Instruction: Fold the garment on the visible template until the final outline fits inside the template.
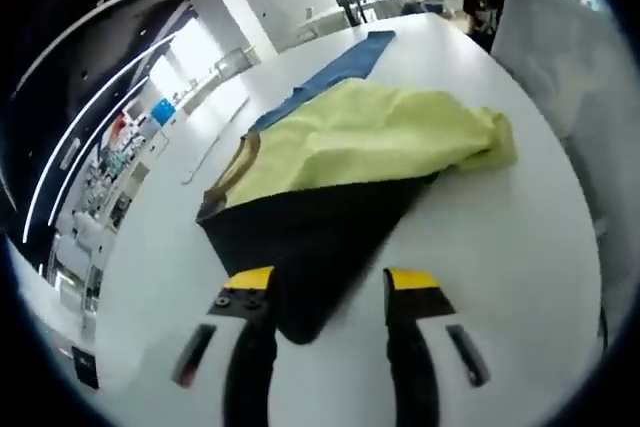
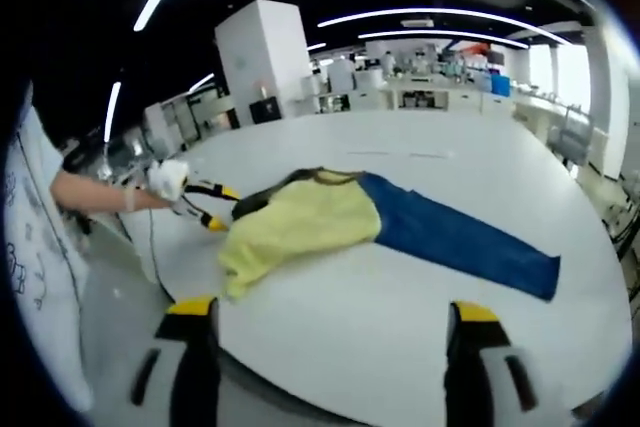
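A garment with a yellow side (image 1: 370,132) and a black side (image 1: 310,232) lies bunched on the white table (image 1: 500,267), partly over a long blue template (image 1: 340,72). My left gripper (image 1: 330,287) is open, and the black corner of the garment lies between its yellow-tipped jaws. In the right gripper view the yellow garment (image 2: 300,222) covers the left end of the blue template (image 2: 460,237), and the left gripper (image 2: 215,207) sits at its dark edge, held by a gloved hand (image 2: 165,179). My right gripper (image 2: 333,317) hangs open above the table's near edge, away from the cloth.
The person's white clothing (image 1: 560,57) stands beside the table, also seen at the left (image 2: 40,227). The table's edge (image 2: 300,397) runs just below my right jaws. A white pillar (image 2: 262,57) and lab benches stand far behind.
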Tool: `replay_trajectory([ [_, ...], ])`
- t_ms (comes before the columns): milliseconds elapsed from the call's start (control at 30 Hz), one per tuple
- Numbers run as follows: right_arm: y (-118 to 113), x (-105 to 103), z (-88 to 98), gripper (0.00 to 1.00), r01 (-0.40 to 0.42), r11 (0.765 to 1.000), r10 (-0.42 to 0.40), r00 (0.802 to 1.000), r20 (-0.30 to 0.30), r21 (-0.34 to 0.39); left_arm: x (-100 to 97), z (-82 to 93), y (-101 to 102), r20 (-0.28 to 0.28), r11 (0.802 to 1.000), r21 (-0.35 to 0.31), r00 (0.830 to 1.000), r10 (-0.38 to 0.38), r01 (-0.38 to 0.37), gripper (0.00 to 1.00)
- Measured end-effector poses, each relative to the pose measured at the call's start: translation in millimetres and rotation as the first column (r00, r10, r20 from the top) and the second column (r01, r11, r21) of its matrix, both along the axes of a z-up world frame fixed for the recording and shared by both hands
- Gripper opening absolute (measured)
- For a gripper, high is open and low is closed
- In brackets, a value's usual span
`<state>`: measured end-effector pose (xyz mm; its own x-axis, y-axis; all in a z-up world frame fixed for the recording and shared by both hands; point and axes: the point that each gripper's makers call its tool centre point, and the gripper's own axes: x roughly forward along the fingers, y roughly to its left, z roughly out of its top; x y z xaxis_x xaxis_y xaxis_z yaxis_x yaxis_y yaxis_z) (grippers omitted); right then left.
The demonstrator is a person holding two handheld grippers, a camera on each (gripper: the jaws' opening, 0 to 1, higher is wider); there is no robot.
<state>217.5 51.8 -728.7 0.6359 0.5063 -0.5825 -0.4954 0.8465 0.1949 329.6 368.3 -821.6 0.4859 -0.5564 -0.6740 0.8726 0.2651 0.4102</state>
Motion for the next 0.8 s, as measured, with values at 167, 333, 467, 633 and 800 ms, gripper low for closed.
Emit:
replay_trajectory([
  [167,-1,-3,-1.4,0.94,0.021,1.0,-0.021,1.0,-0.007,0.004,-1.1,-2.0,-16,0.038,0.995,0.055,0.996,-0.081,0.079,0.31],
  [333,1,-7,-2.0,0.89,0.032,0.999,-0.032,0.999,-0.009,-0.001,-4.8,-4.7,-25,0.044,0.988,0.083,0.99,-0.134,0.13,0.26],
  [467,23,-3,-1.5,0.84,-0.01,1.0,0.01,1.0,0.014,0.006,-5.3,-0.3,-25,0.02,0.994,0.048,0.995,-0.103,0.102,0.29],
  [633,59,1,-11.1,0.85,-0.118,0.993,0.118,0.993,0.003,-0.004,-8.5,6.4,-18,-0.011,0.997,-0.008,0.997,-0.074,0.073,0.36],
  [800,82,3,-19.3,0.86,-0.247,0.964,0.249,0.968,0.01,-0.097,-19.7,5.3,-17,-0.103,0.994,-0.096,0.993,-0.058,0.048,0.6],
])
